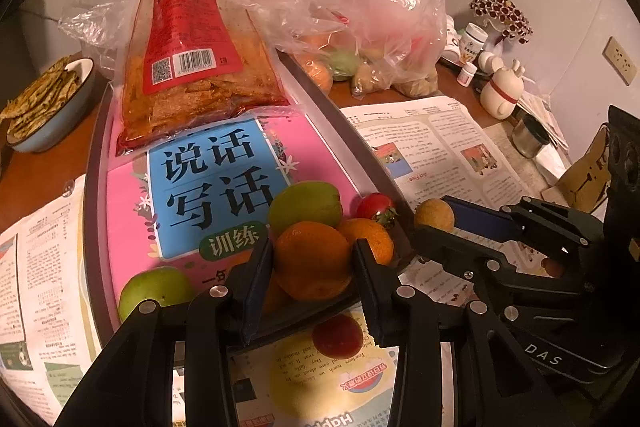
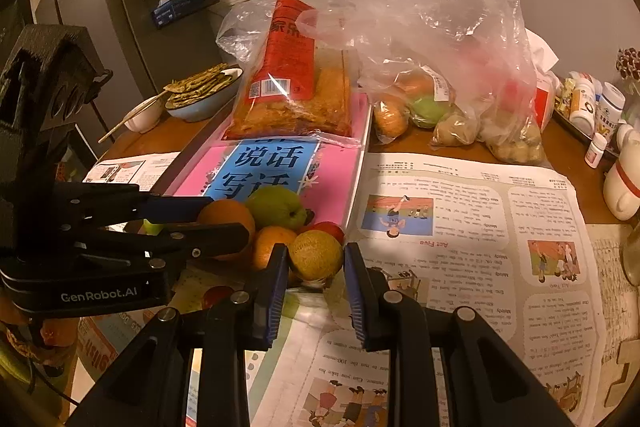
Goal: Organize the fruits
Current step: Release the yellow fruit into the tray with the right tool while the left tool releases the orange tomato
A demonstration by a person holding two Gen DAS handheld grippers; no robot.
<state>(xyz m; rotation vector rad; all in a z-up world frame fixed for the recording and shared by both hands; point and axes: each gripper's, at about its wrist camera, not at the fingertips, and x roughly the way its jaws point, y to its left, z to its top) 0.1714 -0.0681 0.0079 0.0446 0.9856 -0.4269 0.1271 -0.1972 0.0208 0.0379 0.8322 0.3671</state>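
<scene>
Orange-brown wood shows at the edges of a crowded worktop [image 2: 560,143] spread with newspaper [image 2: 460,227] under warm, dim light. At the far left sits a blue bowl [image 1: 48,123] heaped with flat, browned pancakes. Next to it a long tray [image 1: 96,187] runs away from the viewer, lined with a pink and blue booklet [image 1: 216,183] printed in large Chinese characters. A red-labelled snack packet [image 1: 188,67] leans across the tray's far end.

On the tray's near end the fruit is gathered — a green fruit [image 1: 154,289] on its own at the left, then a cluster: another green fruit [image 1: 304,205], an orange [image 1: 370,237] and a small red tomato [image 1: 376,207]. The left hand-held gripper [image 1: 314,263] is closed on a second, larger orange [image 1: 312,261] at the front of this cluster, one pad pressed to each side of it.

Just right of the tray's edge, the right hand-held gripper [image 2: 316,259] clasps a small, rough-skinned yellowish round fruit [image 2: 316,253] between its blue pads, above the newspaper. A red round fruit [image 1: 338,335] lies on the newspaper near the left hand-held gripper's base.

Further back and to the right, a crumpled clear plastic bag [image 2: 440,27] slumps over more fruit — orange, green and brownish pieces. At the far right stand white pill bottles [image 2: 596,149], a cream figurine [image 1: 502,93], a metal cup [image 1: 528,137] and a bunch of dried flowers [image 1: 502,13].
</scene>
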